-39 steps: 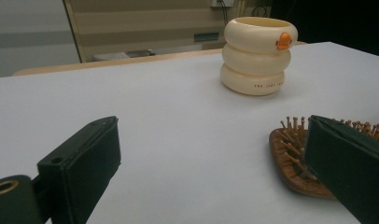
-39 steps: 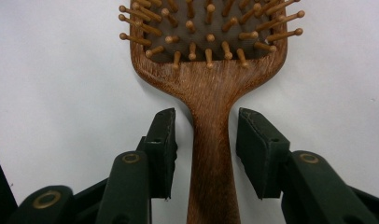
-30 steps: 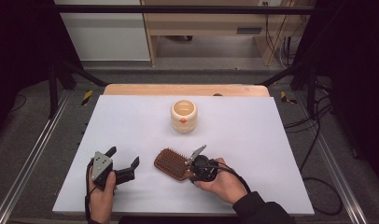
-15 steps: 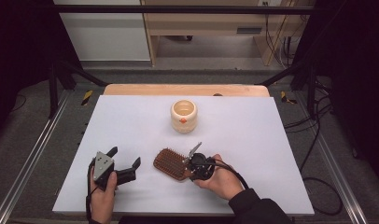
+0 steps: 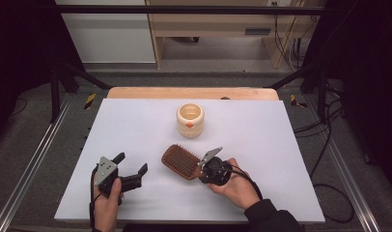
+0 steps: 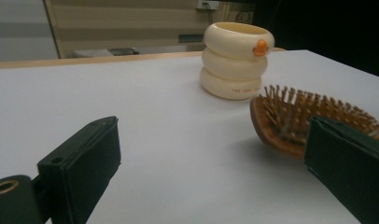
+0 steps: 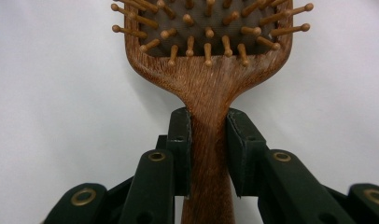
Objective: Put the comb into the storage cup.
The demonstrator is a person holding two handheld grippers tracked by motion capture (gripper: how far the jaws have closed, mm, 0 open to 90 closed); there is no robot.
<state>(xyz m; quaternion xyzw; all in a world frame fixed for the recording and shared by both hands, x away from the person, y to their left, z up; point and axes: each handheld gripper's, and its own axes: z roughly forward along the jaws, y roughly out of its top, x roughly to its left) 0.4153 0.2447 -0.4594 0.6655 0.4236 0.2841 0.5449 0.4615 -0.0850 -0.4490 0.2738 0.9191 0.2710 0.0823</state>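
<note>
A brown wooden hairbrush (image 5: 180, 162) lies bristles up on the white table (image 5: 136, 125), near the front middle. My right gripper (image 5: 202, 170) is shut on its handle. In the right gripper view both pads press the narrow handle of the hairbrush (image 7: 208, 70) from either side, at my right gripper (image 7: 209, 140). My left gripper (image 5: 132, 163) rests at the front left, open, with nothing between its fingers. In the left gripper view the hairbrush (image 6: 290, 121) sits just past the right jaw of my left gripper (image 6: 211, 163).
A cream ringed cup (image 5: 189, 120) with a small orange mark stands upright behind the brush at the table's middle; the same cup (image 6: 236, 60) stands ahead in the left gripper view. A wooden strip (image 5: 191, 93) runs along the far edge.
The right hand and the brush have shifted slightly away from the front edge. The left gripper has kept still.
</note>
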